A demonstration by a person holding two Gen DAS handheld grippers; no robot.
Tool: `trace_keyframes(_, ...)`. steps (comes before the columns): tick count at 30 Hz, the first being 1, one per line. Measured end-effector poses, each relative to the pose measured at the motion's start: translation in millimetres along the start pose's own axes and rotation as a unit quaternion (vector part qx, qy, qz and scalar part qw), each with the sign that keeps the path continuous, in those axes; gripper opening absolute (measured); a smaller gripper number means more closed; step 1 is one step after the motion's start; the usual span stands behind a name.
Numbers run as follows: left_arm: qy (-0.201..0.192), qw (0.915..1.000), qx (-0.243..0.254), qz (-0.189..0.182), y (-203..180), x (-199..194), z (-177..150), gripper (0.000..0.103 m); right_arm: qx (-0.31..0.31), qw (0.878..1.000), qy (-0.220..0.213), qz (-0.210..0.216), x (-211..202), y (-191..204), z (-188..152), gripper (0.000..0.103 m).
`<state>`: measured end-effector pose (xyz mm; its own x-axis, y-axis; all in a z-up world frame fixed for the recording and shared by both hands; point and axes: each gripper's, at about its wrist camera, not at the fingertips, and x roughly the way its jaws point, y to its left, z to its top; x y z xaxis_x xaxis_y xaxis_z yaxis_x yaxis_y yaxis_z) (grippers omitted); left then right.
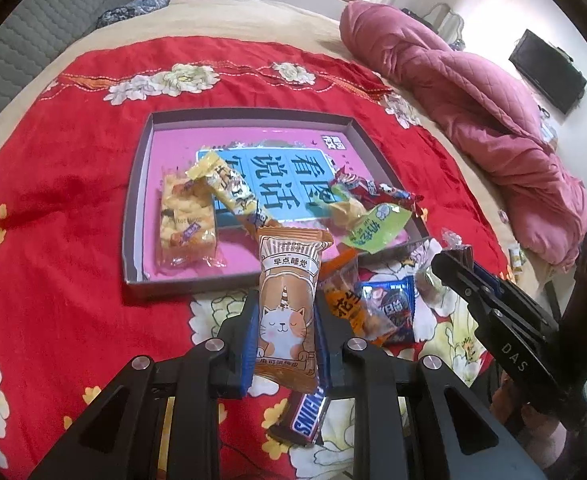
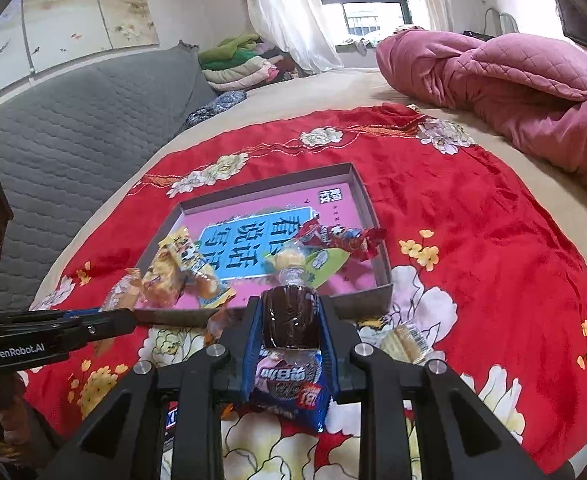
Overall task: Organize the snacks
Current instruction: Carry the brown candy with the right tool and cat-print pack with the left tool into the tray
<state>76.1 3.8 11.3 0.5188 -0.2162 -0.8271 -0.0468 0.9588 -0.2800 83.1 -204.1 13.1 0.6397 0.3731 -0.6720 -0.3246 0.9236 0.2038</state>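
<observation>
My left gripper (image 1: 287, 300) is shut on an orange packet with a cat drawing (image 1: 287, 312), held upright just above the near wall of the grey tray (image 1: 141, 200). The pink-floored tray holds a yellow cracker pack (image 1: 185, 216), a yellow bar (image 1: 229, 188), a red packet (image 1: 373, 190) and a green packet (image 1: 377, 224). My right gripper (image 2: 291, 304) is shut on a dark brown sweet in clear wrap (image 2: 291, 316), in front of the tray's (image 2: 373, 296) near right corner. A blue packet (image 2: 293, 384) lies on the cloth under it.
A Snickers bar (image 1: 305, 416) and an orange packet (image 1: 345, 300) lie on the red floral cloth (image 1: 53, 200). A pale wafer pack (image 2: 405, 342) sits right of my right gripper. A pink quilt (image 1: 473, 100) is heaped at the right and a grey padded headboard (image 2: 73, 128) stands at the left.
</observation>
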Motion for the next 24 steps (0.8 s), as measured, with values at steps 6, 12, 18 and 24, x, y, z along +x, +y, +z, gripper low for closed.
trace_keyframes(6, -0.005, 1.0000, 0.003, -0.002, -3, 3, 9, 0.024, -0.003, 1.000, -0.008, 0.000, 4, -2, 4, 0.027)
trace_keyframes(12, -0.004, 1.0000, 0.001, -0.004, -9, 13, 18, 0.025, 0.000, 1.000, -0.009, 0.002, 10, -4, 7, 0.027)
trace_keyframes(18, -0.003, 1.0000, 0.000, -0.001, -11, 25, 29, 0.024, 0.011, 1.000, -0.012, 0.000, 17, -10, 11, 0.027)
trace_keyframes(24, 0.000, 1.0000, -0.004, 0.003, -12, 36, 36, 0.024, 0.020, 1.000, -0.014, -0.003, 24, -18, 15, 0.027)
